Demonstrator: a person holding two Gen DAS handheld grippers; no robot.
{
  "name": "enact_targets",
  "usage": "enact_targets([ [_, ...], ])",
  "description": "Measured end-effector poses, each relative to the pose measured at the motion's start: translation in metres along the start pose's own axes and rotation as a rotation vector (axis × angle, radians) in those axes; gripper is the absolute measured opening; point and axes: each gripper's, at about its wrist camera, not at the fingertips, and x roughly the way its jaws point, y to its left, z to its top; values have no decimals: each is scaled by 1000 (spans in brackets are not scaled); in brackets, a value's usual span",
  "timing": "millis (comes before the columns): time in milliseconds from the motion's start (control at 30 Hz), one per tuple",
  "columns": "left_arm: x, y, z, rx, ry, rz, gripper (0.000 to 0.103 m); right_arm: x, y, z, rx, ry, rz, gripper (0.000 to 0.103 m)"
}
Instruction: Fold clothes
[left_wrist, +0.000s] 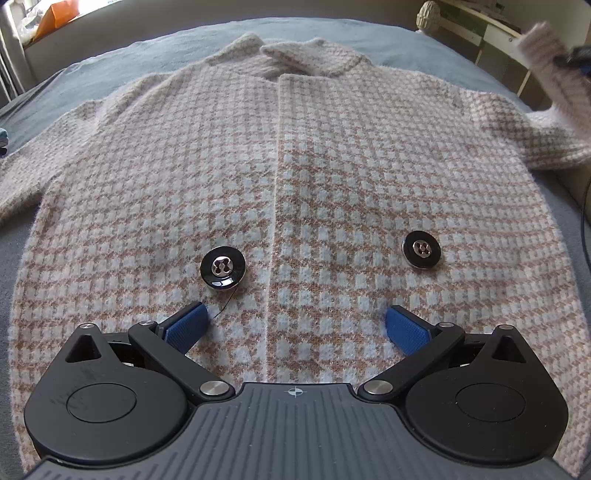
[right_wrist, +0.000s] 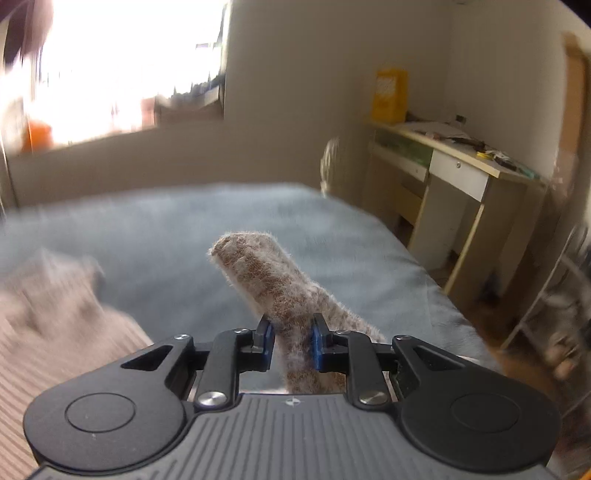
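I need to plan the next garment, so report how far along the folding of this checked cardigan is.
Done: the cardigan lies spread flat, front up, on the grey bed cover.
In hand: the right gripper has clamped the sleeve and holds it lifted off the bed.
The left gripper hangs open over the hem, between the two black buttons.
Left: both sleeves folded in, then the body; no fold shows yet.

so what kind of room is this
Most likely a bedroom in a home. A checked knit jacket lies spread on a bed with a grey-blue cover, a wooden desk cluttered with small items stands beside it, and a bright window is behind.
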Motion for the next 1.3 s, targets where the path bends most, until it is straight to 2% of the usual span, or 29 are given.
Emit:
enact_targets([
  [167, -7, 7, 0, -33, -18, -32, 103, -56, 5, 21, 113, -121, 148, 21],
  [333, -15, 16, 0, -63, -36, -22, 103, -83, 37, 38, 179, -188, 298, 21],
  [533, -22, 33, -4, -119, -49, 14, 103, -83, 103, 48, 194, -193, 520, 21],
  [667, -31, 51, -5, -185, -83, 45, 103, -69, 162, 38, 187, -160, 635, 21],
  [833, -46, 78, -5, -268, -139, 94, 102, -43, 232, 8, 190, -81, 739, 21],
  [1033, -57, 106, -7, -343, -172, 112, 102, 14, 302, -46, 168, 85, 753, 22],
  [1100, -59, 109, -8, -347, -181, 112, 102, 34, 324, -69, 142, 173, 732, 26],
  [1133, -60, 110, -9, -347, -184, 110, 102, 42, 334, -80, 120, 234, 728, 32],
  [1167, -60, 110, -9, -347, -185, 108, 102, 50, 342, -92, 101, 297, 737, 45],
  [1233, -60, 111, -10, -346, -188, 101, 102, 58, 351, -112, 81, 415, 781, 49],
  [1300, -60, 112, -10, -348, -196, 90, 102, 50, 339, -117, 109, 435, 802, 52],
])
